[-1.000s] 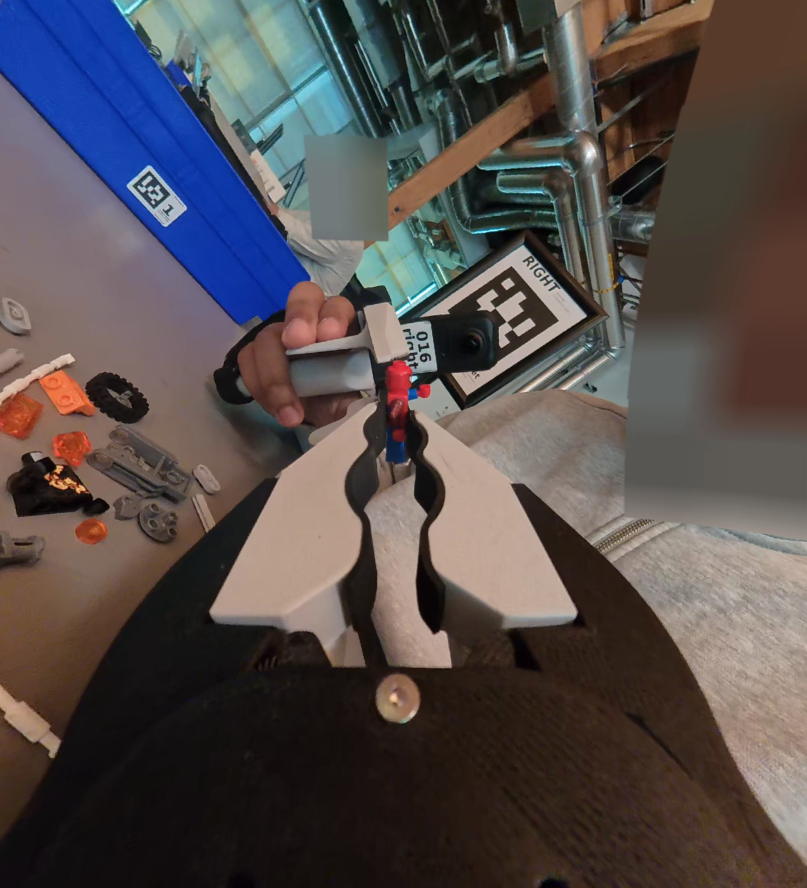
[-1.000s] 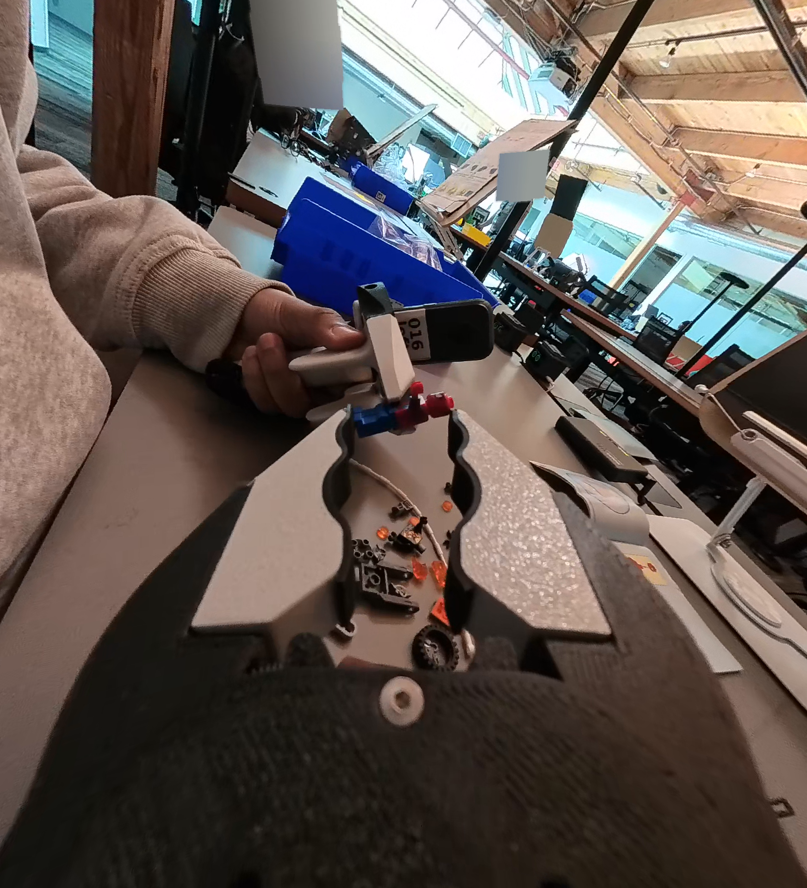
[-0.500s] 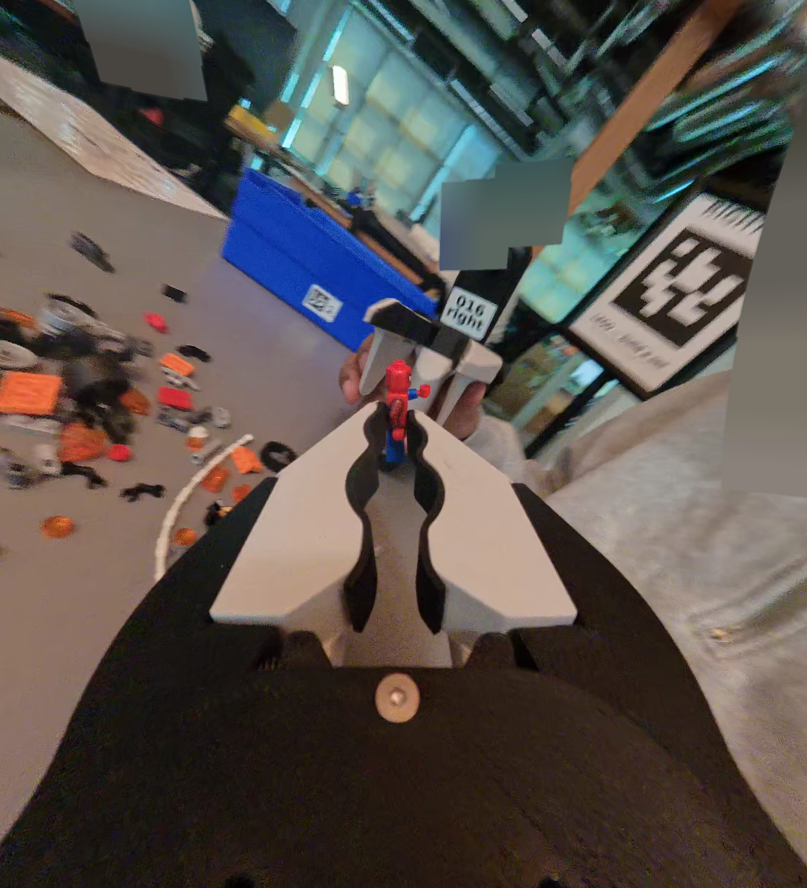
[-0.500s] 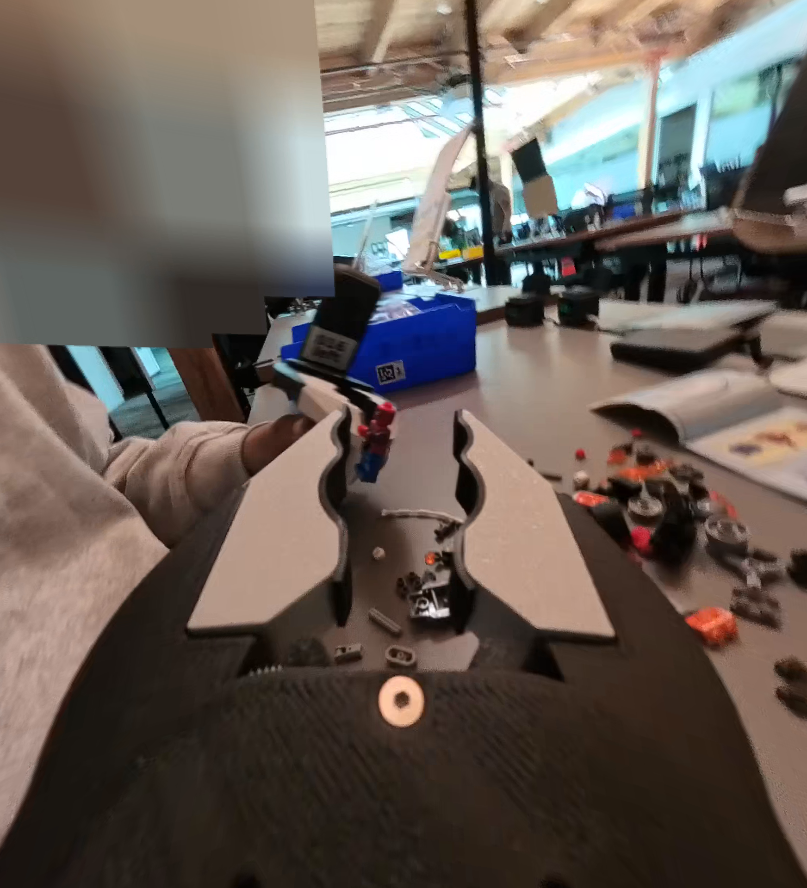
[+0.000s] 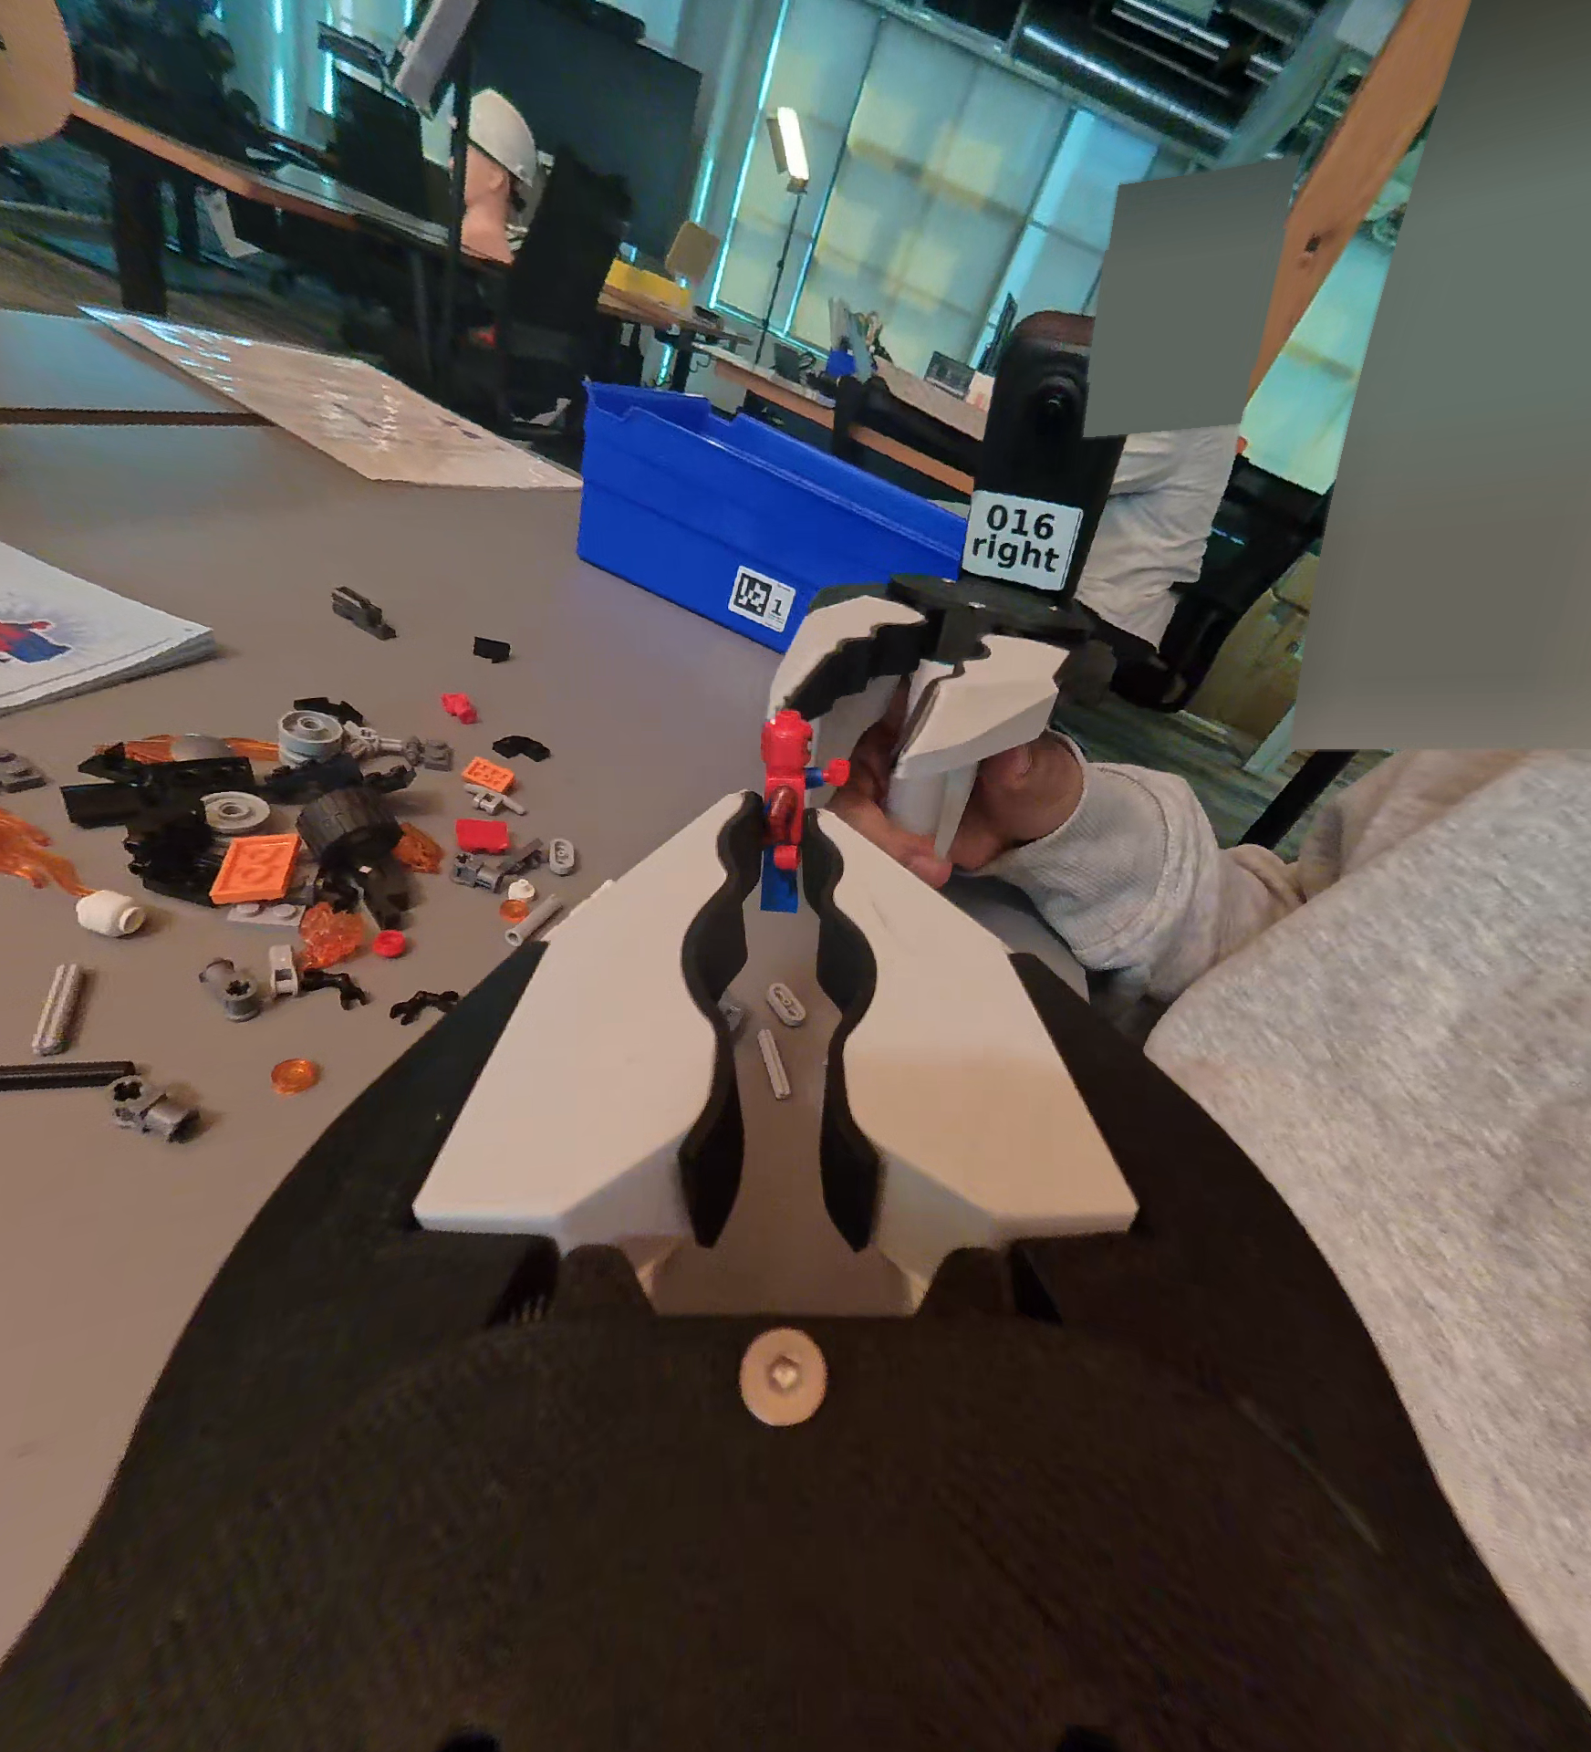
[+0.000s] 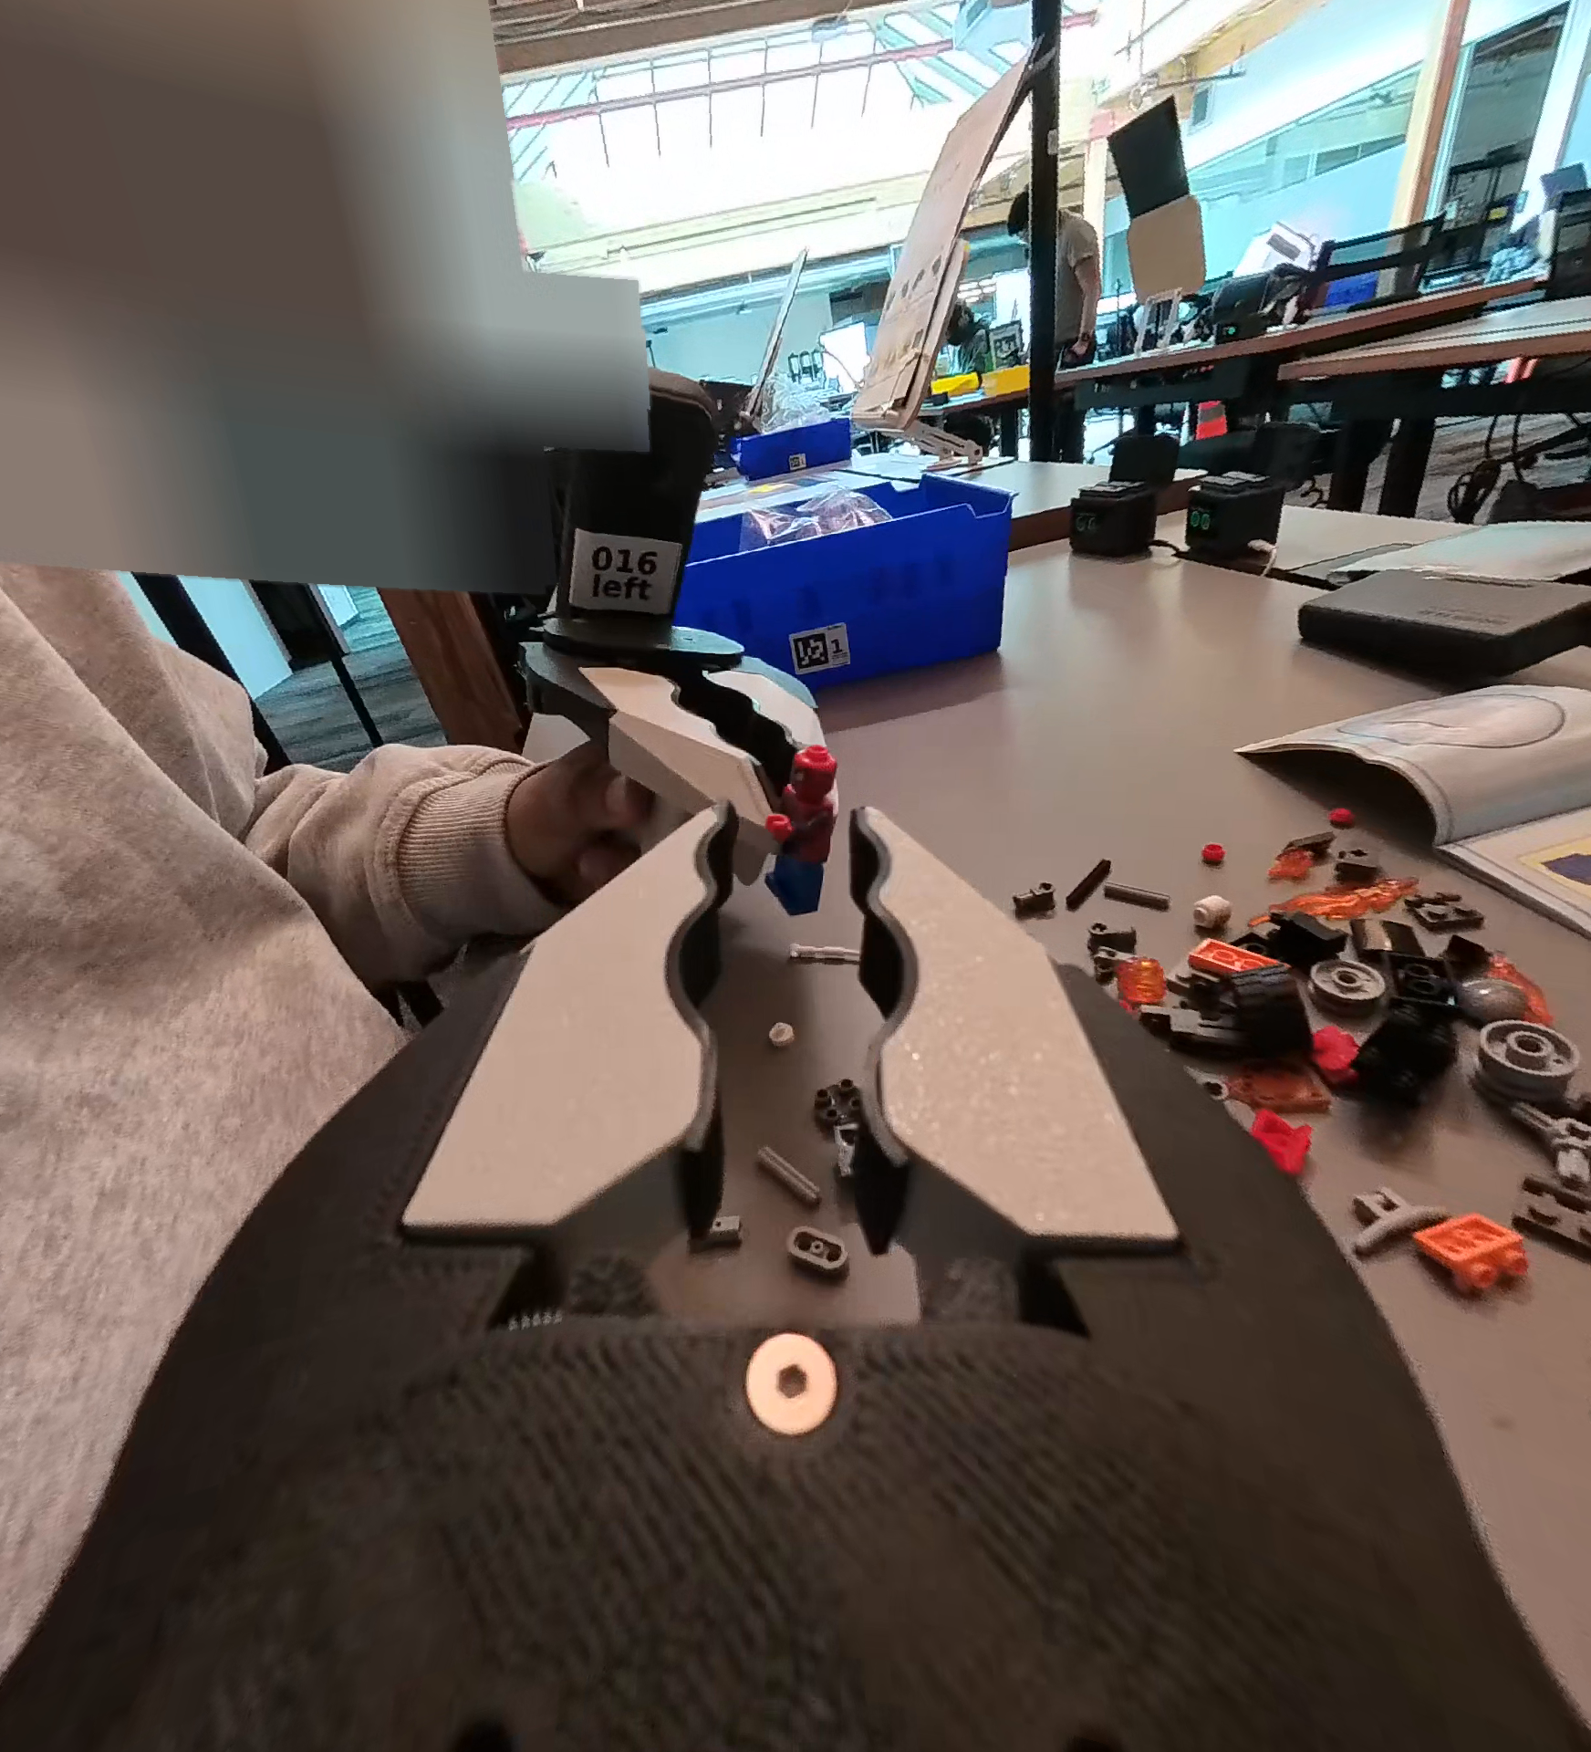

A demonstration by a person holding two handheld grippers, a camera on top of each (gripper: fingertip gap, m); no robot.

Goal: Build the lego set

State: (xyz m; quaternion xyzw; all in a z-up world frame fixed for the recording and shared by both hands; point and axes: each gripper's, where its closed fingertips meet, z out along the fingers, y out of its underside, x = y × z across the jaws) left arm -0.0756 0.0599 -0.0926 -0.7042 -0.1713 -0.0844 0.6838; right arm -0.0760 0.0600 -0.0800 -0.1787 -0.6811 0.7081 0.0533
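Observation:
My left gripper (image 5: 784,827) is shut on a red and blue minifigure (image 5: 788,792), gripped by its body and legs and held upright above the grey table (image 5: 232,493). In the right wrist view the minifigure (image 6: 806,834) sits at the tip of the left gripper (image 6: 787,787), between the two fingertips of my right gripper (image 6: 792,830). The right gripper is open and empty, and its jaws do not touch the figure. One finger of the right gripper (image 5: 977,706) shows just behind the figure in the left wrist view.
A pile of loose black, grey and orange pieces (image 5: 280,834) lies on the table and shows in the right wrist view too (image 6: 1341,1005). An instruction booklet (image 5: 33,626) lies beyond it. A blue bin (image 6: 868,578) stands at the back. The person's grey sleeves are close by.
Both grippers have swung round from facing the person to facing level over the table. The minifigure stays in the left gripper and now stands upright between the right gripper's open tips.

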